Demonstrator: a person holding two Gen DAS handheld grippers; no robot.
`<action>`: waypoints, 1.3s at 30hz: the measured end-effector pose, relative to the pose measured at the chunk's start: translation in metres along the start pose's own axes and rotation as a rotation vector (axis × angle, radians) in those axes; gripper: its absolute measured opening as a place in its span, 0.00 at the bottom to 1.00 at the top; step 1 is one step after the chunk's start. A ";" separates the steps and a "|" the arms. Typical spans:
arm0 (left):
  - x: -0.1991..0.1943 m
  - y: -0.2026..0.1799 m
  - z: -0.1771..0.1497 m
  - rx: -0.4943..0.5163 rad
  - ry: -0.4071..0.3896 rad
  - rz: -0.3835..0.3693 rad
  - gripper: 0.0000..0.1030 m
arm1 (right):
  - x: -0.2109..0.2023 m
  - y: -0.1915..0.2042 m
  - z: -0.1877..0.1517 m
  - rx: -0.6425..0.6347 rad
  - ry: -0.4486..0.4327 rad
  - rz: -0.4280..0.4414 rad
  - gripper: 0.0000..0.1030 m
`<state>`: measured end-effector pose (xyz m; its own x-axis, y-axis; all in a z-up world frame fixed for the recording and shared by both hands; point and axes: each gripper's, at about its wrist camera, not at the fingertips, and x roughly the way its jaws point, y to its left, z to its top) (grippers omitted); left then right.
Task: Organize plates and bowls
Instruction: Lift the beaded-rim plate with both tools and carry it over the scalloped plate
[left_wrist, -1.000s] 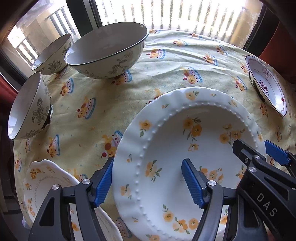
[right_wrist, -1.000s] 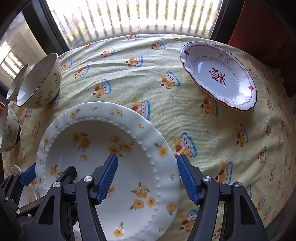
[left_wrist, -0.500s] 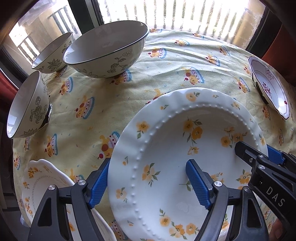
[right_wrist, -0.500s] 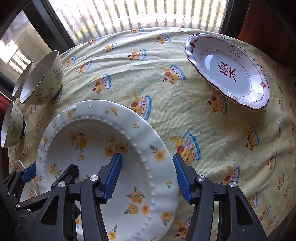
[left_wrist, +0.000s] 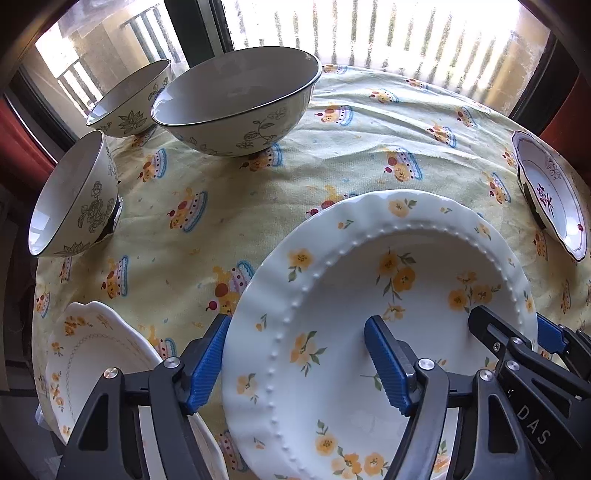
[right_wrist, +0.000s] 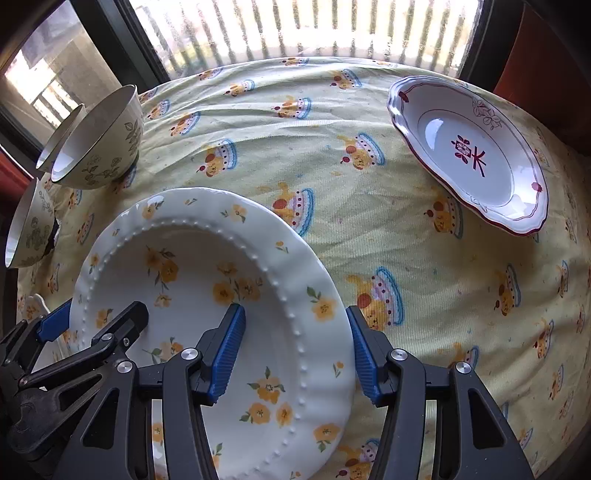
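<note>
Sunny window bars sit behind the surface (right_wrist: 406, 229), where both grippers straddle opposite rims of the yellow-flower plate (left_wrist: 369, 332), left gripper (left_wrist: 295, 365) closing, right gripper (right_wrist: 295, 350) opening, probably to lift it.

My table wears a pale yellow cloth (right_wrist: 369, 229) printed with little cakes. On it stand three flower-patterned bowls (left_wrist: 240, 107) at the far left near the window, a red-rimmed plate (right_wrist: 469, 155) at the right, and a scalloped yellow-flowered plate (left_wrist: 88, 354) at the near left.
</note>
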<state>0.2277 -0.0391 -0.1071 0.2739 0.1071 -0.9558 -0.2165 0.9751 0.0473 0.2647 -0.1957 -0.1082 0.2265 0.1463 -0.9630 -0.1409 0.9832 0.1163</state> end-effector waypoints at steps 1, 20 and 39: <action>-0.002 0.000 -0.001 -0.004 0.004 -0.005 0.71 | -0.001 -0.001 0.000 0.002 -0.002 -0.001 0.57; -0.059 0.016 -0.022 0.064 -0.010 -0.121 0.71 | -0.068 0.007 -0.023 0.069 -0.080 -0.078 0.57; -0.088 0.107 -0.049 0.064 -0.057 -0.143 0.71 | -0.101 0.097 -0.059 0.068 -0.124 -0.099 0.57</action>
<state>0.1350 0.0460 -0.0317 0.3503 -0.0242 -0.9363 -0.1125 0.9913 -0.0677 0.1712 -0.1214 -0.0145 0.3535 0.0569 -0.9337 -0.0477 0.9979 0.0428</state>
